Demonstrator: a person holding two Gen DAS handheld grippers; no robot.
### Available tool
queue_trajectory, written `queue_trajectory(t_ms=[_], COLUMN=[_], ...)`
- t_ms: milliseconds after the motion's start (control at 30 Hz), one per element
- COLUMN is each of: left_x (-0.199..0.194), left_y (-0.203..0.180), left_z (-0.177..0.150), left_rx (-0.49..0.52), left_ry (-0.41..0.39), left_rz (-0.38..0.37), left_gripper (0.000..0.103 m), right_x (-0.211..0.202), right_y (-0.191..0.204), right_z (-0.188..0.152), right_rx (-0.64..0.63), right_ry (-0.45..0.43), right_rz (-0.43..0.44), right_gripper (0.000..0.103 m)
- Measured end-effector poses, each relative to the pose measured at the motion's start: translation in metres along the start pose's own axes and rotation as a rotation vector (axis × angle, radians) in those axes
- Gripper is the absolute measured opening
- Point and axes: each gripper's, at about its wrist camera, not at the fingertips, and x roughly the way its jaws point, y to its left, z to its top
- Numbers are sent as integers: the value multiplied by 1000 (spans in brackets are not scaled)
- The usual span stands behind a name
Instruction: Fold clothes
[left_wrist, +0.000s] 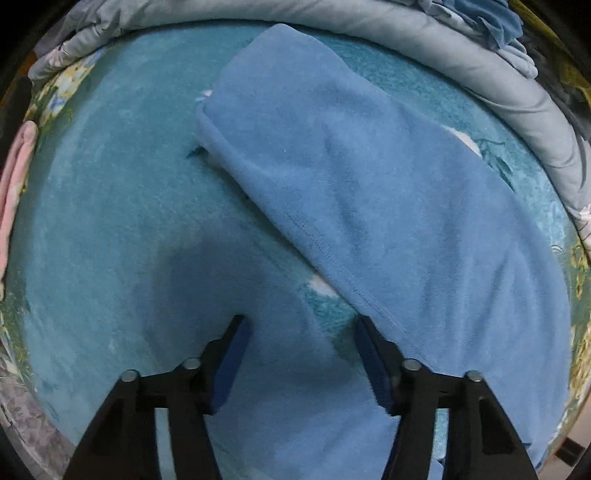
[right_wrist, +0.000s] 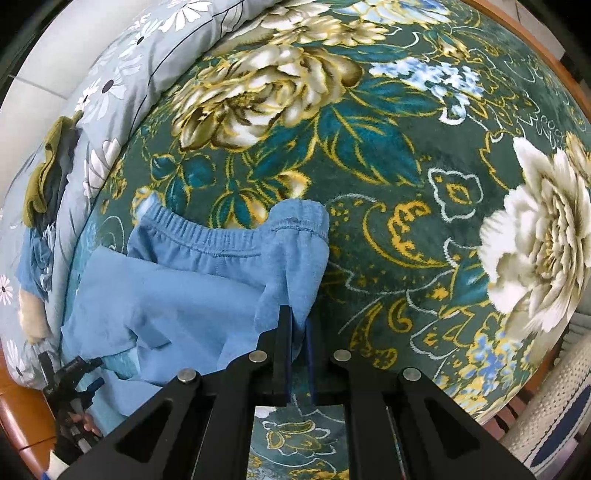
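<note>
The blue fleece trousers (right_wrist: 192, 280) lie spread on a bed covered by a dark green floral blanket (right_wrist: 369, 155), and they serve as the landmark here. In the right wrist view the right gripper (right_wrist: 299, 332) sits at the trousers' waistband end, its two fingers pressed nearly together with a fold of the blue fabric pinched between them; the cloth rises from the fingers in a bunched ridge up to the gathered elastic waistband (right_wrist: 207, 240), which curves across the top edge of the garment. To the far side of the trousers from this gripper, a grey quilt printed with white daisies (right_wrist: 110, 92) runs along the edge of the bed, with an olive-coloured cloth (right_wrist: 48, 173) heaped on it.

In the left wrist view the left gripper (left_wrist: 301, 332) hovers over the blanket just beside the trousers' hemmed edge, its fingers spread wide and holding nothing; the right-hand finger stands close against that stitched hem, though whether it touches the fabric cannot be told. From here the trousers (left_wrist: 369, 177) appear as a long, smooth, folded band running diagonally away from the gripper, soft and slightly fuzzy, with a double line of stitching along the near edge and a rounded fold at the far end. Beyond that far end lies the rolled grey quilt (left_wrist: 406, 33). Off to the side of the trousers, at the frame's edge, a pink cloth (left_wrist: 14, 192) shows.
</note>
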Motion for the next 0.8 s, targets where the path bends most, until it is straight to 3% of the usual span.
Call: queue_trajectory(t_ms=[33,133,367,500,567,633,700,800], left_x=[-1,-13,-63,-139,-170,-187,-182,-128], left_y=[1,4,12,21,36,59,89,143], left_z=[0,-1,0,2,3,-3,-21,-51], left_rx=[-1,-15,-81,-79,-68,-72,-110,-221], left_ry=[-3,-23,-102,-246,-319,-361,-352,-267], left_rz=[17,12,-137,-293,-334,-334,-305,-222], left_gripper=[23,7,6,6,6,6,5,5], right_x=[0,2,-7,-7,-4,-1,2,8], right_y=[0,0,1,-1,-2,-4,-6,-10], right_z=[0,1,2,-4,-9,-15,-20,-29], right_rx=[4,16,28,31,31,30,30,34], right_ry=[1,7,-18,-20,-12,-3,5,23], right_rz=[0,-1,9,15,10,5,1,-9], right_gripper=[7,7,7,7,7,7,7,7])
